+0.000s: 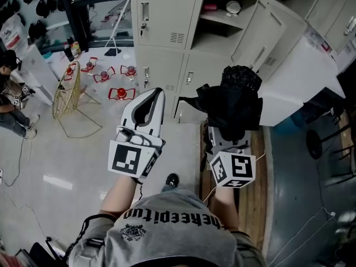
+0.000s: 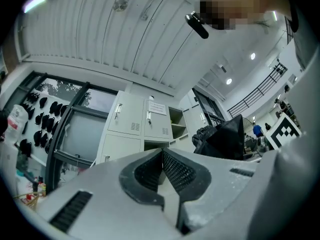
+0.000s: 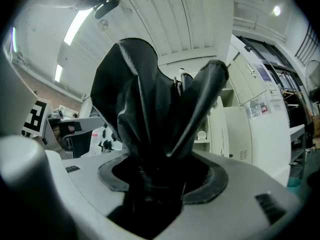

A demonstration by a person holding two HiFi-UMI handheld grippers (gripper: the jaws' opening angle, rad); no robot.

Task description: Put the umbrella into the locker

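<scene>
Gripping a bunched black umbrella (image 1: 233,102), the right claw (image 3: 155,176) sits at the middle right of the head view. Its jaws are closed round the lower end of the folded fabric, which rises out of them in loose, crumpled folds. The umbrella is up in the air in front of the bank of beige lockers (image 1: 167,15) that fills the top of the frame, and it is not inside any compartment.

Just above it an upper compartment (image 1: 218,35) is open, with its door (image 1: 261,38) angled out to the right. On the shelf inside rest a small white round thing (image 1: 233,7) and something pink (image 1: 210,7).

The left claw (image 1: 157,94) is beside the right one, a little left of centre, and points up toward the lockers. In its own view the two ribbed pads (image 2: 177,171) meet at the tips with nothing between them. Each claw carries a marker cube (image 1: 130,159) near the person's wrist.

On the pale floor (image 1: 83,160) at the upper left lie several red objects (image 1: 121,93) and a gold wire frame (image 1: 68,96). Another person (image 1: 11,104) is at the far left edge. A strip of wooden boards (image 1: 258,193) runs along the floor at the lower right.
</scene>
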